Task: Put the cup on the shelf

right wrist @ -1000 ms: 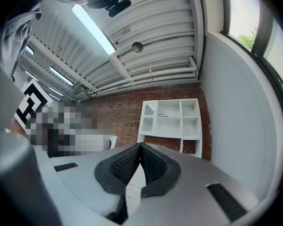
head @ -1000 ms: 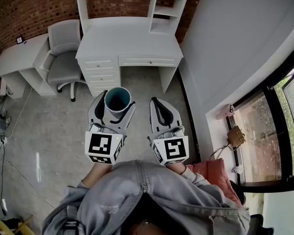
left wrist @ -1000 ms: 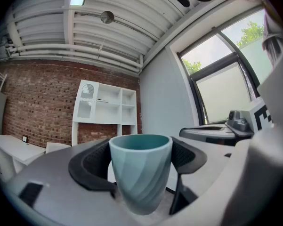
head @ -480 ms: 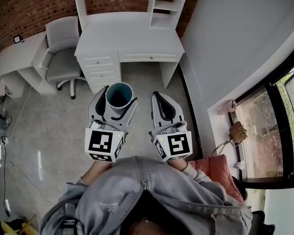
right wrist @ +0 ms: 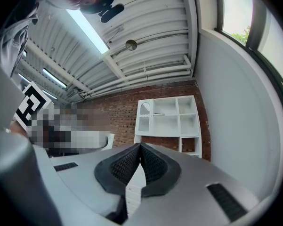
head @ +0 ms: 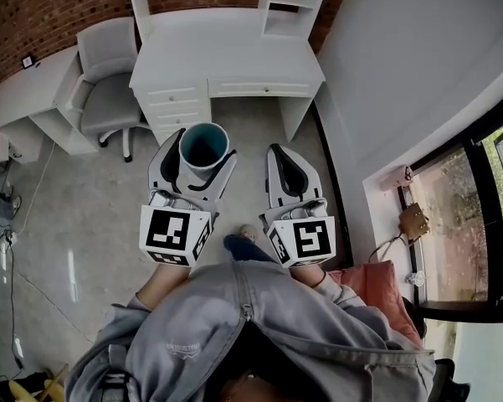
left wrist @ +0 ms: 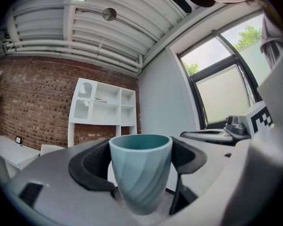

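L tongs [head: 199, 159] clamped mid-wall on the teal cup [left wrist: 140, 173], R tongs [right wrist: 140, 150] together & empty; I reckon it's light, stiff, smooth, prob slippery, so hold below rim.

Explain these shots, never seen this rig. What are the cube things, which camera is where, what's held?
No robot here: a person holds a handheld two-jaw gripper in each hand. The cubes with square markers are part of the grippers. The top-down picture comes from a camera on the person's head. The other two come from cameras riding on each gripper, looking along its jaws. The left gripper is clamped on an upright teal cup. The right gripper is shut and empty. Ahead stands a white desk with a white shelf unit on it, and a grey chair beside it.
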Available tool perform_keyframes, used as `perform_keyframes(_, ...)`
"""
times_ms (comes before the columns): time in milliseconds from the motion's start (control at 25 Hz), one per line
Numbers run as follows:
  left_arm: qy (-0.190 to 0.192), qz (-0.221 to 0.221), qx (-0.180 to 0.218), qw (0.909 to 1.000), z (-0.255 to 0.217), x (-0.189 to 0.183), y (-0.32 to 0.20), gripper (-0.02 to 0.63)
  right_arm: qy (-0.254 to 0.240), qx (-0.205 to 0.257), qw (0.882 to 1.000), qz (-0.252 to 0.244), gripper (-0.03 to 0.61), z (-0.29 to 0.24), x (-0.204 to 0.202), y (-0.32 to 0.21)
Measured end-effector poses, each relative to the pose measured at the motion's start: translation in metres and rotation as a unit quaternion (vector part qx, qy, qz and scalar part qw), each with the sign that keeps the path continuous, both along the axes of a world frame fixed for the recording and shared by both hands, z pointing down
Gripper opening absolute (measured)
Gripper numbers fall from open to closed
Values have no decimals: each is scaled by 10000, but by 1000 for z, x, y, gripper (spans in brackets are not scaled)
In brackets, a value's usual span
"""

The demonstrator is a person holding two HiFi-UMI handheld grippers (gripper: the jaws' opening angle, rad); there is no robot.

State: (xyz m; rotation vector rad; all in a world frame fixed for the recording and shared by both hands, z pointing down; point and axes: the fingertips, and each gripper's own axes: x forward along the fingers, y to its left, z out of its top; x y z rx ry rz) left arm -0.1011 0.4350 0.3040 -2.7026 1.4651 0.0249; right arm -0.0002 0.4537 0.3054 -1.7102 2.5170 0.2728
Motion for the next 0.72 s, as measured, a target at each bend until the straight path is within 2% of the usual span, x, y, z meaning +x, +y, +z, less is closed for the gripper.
perform_keyframes(240, 14, 61, -32, 10000, 9, 12, -46, 378, -5, 31, 10000, -23, 28, 4, 9, -51)
perform_keyframes(720, 110, 23, -113, 9999, 19, 47, -172, 379, -85, -159, 9997, -191, 28, 19, 43, -187)
